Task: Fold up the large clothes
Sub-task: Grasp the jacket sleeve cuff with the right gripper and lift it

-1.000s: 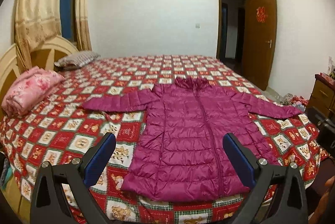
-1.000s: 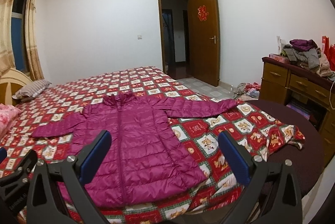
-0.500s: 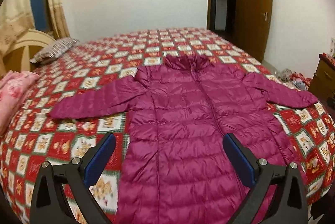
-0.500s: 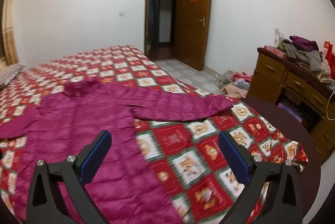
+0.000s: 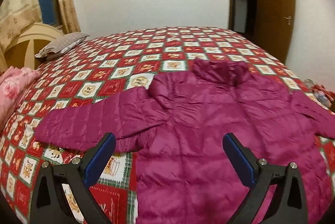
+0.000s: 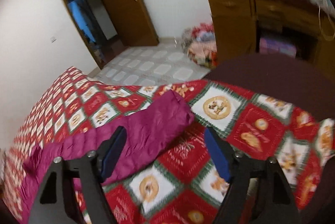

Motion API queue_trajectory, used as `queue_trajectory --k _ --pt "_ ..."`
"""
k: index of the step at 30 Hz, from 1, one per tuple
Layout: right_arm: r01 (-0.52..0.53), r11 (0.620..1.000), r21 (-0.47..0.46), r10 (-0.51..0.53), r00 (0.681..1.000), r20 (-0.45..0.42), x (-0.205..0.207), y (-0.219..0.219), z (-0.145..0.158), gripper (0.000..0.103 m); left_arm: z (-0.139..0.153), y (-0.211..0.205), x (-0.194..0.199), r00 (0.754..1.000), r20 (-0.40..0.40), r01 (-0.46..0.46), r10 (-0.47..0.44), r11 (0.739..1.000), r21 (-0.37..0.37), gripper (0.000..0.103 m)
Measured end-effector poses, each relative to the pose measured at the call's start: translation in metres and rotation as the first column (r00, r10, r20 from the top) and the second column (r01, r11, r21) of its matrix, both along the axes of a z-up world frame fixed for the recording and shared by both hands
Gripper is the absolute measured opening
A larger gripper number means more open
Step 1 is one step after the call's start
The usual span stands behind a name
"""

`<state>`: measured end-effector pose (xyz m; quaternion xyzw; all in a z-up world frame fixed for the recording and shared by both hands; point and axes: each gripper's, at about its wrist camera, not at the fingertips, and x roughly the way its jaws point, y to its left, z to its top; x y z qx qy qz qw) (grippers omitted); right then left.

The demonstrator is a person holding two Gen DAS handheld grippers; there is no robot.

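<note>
The magenta quilted puffer jacket (image 5: 209,129) lies flat, sleeves outstretched, on the red-and-white patchwork bed quilt (image 5: 117,69), left tongs (image 5: 168,158) spread empty above it, right tongs (image 6: 165,152), just narrowing, unclamped over its blurred right sleeve cuff (image 6: 167,115).

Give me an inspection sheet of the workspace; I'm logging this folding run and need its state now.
Surface: bed with a red patchwork quilt.
Job's things: magenta puffer jacket lies flat and unfolded, sleeves spread; right sleeve cuff near the bed edge.
Clutter: pink folded bedding, striped pillow.
Grippers: left gripper open above the jacket's left side; right gripper open, jaws just been closing, near the cuff, nothing between them.
Cables: a thin cord at the dresser, blurred.
Surroundings: open wooden door, clothes heaped on the dresser and floor.
</note>
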<state>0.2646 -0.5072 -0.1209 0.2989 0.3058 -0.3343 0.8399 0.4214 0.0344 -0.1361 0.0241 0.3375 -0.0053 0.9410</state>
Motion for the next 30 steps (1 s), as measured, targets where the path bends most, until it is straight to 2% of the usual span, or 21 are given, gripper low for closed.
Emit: queue_trajectory --k 2,4,8,11,16,19,24,30 --pt "-0.009 1.000 0.016 0.010 0.999 -0.045 0.017 -0.006 -0.015 0.063 -0.014 0.003 0.007 1.000 -0.004 -0.024 0.024 1.000 0.003 0.102" --pt "0.001 1.000 0.009 0.000 0.997 -0.083 0.024 -0.008 -0.026 0.049 -0.026 0.002 0.012 0.999 -0.009 -0.032 0.032 0.999 -0.005 0.102" --pt "0.012 1.000 0.004 -0.011 0.994 -0.110 0.032 -0.012 -0.047 0.044 -0.055 0.002 0.017 0.998 -0.045 -0.038 0.036 0.999 -0.031 0.102" --pt "0.014 0.999 -0.043 -0.018 0.995 -0.098 0.032 -0.014 -0.050 0.038 -0.070 0.007 0.020 0.995 -0.084 -0.054 0.050 0.998 -0.044 0.102" --pt "-0.015 0.996 -0.091 0.003 0.990 -0.140 0.039 -0.012 -0.050 0.024 -0.088 0.028 0.030 0.979 -0.187 -0.113 0.084 0.983 -0.148 0.102" --pt "-0.049 0.992 -0.114 0.030 0.986 -0.162 0.045 -0.006 -0.044 0.016 -0.091 0.030 0.033 0.976 -0.201 -0.121 0.085 0.977 -0.177 0.102" --pt "-0.141 0.956 -0.255 0.103 0.982 -0.158 0.051 0.035 -0.007 0.014 -0.092 0.015 0.032 0.973 -0.207 -0.126 0.105 0.988 -0.092 0.102" --pt "-0.231 0.914 -0.334 0.208 0.973 -0.103 0.060 0.092 0.038 0.014 -0.089 0.025 0.031 0.972 -0.201 -0.149 0.124 0.982 -0.116 0.102"
